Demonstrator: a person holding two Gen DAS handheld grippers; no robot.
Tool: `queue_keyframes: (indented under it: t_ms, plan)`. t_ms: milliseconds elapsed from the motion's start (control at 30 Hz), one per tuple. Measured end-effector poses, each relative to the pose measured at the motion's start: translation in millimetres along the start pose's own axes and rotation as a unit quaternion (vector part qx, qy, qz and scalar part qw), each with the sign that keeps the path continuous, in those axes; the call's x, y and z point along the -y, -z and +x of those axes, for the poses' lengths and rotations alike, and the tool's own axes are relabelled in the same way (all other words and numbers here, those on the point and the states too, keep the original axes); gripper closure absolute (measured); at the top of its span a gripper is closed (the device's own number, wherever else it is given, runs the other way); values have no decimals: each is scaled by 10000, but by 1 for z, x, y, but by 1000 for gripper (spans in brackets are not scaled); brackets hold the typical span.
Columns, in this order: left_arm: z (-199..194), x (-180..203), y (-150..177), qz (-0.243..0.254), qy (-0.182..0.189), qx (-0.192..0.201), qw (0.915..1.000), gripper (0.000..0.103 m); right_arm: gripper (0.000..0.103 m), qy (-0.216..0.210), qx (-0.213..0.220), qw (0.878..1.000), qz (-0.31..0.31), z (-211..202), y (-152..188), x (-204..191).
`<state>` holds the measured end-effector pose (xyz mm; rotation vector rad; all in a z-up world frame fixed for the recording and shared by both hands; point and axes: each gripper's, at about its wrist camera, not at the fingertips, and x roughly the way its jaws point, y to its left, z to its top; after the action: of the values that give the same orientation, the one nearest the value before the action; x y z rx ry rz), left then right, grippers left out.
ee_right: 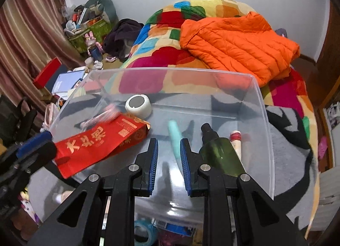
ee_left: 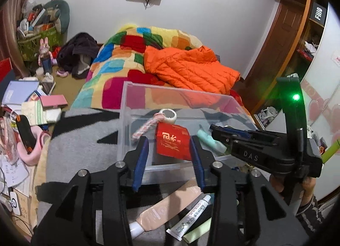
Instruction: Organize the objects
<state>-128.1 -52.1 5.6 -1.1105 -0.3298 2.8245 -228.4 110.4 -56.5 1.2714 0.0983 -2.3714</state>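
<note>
A clear plastic bin [ee_left: 125,118] [ee_right: 263,118] stands on the grey blanket. My left gripper [ee_left: 169,146] holds a red packet [ee_left: 173,141] [ee_right: 102,141] by its edge, over the bin's near wall. Inside the bin lie a white tape roll [ee_left: 169,115] [ee_right: 138,105], a pink striped stick [ee_left: 144,128], a mint tube [ee_right: 175,139], a green spray bottle [ee_right: 221,152] and a small white tube [ee_right: 235,141]. My right gripper [ee_right: 169,146] is open and empty above the bin's near side; it also shows in the left wrist view [ee_left: 214,130].
A beige tube [ee_left: 167,207], a white ointment tube [ee_left: 189,218] and a pale green item [ee_left: 197,231] lie on the blanket in front of the bin. An orange jacket [ee_right: 238,41] lies on the colourful quilt behind. Clutter fills the floor at left.
</note>
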Motion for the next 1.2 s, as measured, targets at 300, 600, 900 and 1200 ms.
queue_keyframes:
  t_ms: [300, 600, 900, 1200]
  plan:
    - [-30, 4, 11, 242, -214, 248, 9992, 38, 61, 204, 569, 9981, -126, -53, 16, 1]
    - [-21, -10, 48, 286, -465, -120, 9984, 27, 47, 446, 774, 9953, 369, -87, 58, 35]
    - [21, -26, 85, 168, -600, -839, 9945, 27, 47, 286, 48, 9968, 742, -62, 118, 45]
    - [20, -10, 94, 216, -417, -568, 9973, 48, 46, 312, -74, 9990, 297, -52, 137, 20]
